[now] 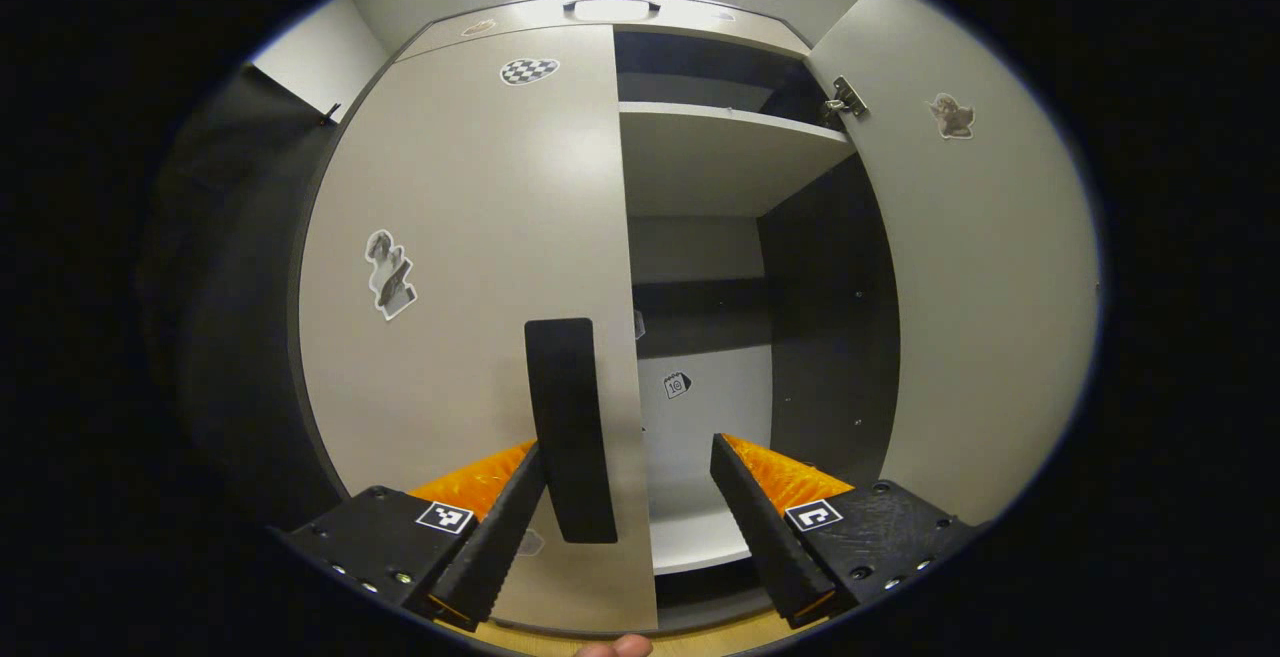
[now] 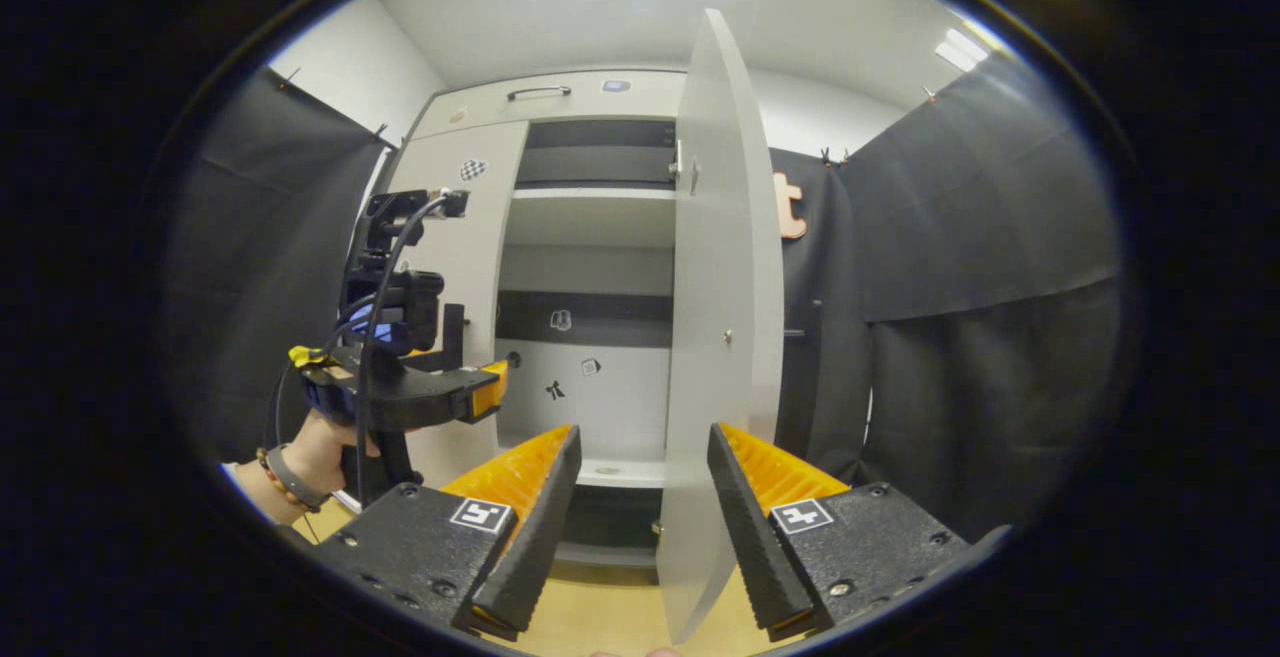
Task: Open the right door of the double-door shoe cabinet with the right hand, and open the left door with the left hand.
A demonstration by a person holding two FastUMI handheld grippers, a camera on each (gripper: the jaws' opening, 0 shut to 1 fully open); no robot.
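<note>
The right door (image 2: pixel 722 327) of the shoe cabinet (image 2: pixel 590 97) is seen swung wide — its thin free edge is turned toward the right gripper view, and open room is left between it and the left door (image 2: pixel 470 237), where shelves (image 2: pixel 590 207) and the pale back panel are exposed. The right gripper (image 2: pixel 640 497) is held spread apart with nothing gripped; the door's lower edge lies just beside its right finger, though contact cannot be told. In the left gripper view, the left door (image 1: pixel 470 267) is shown closed, its free edge running down the middle, with the dark vertical handle (image 1: pixel 570 427) near that edge. The left gripper (image 1: pixel 625 497) is opened wide and empty — the handle is seen between its fingers, close against the left one.
</note>
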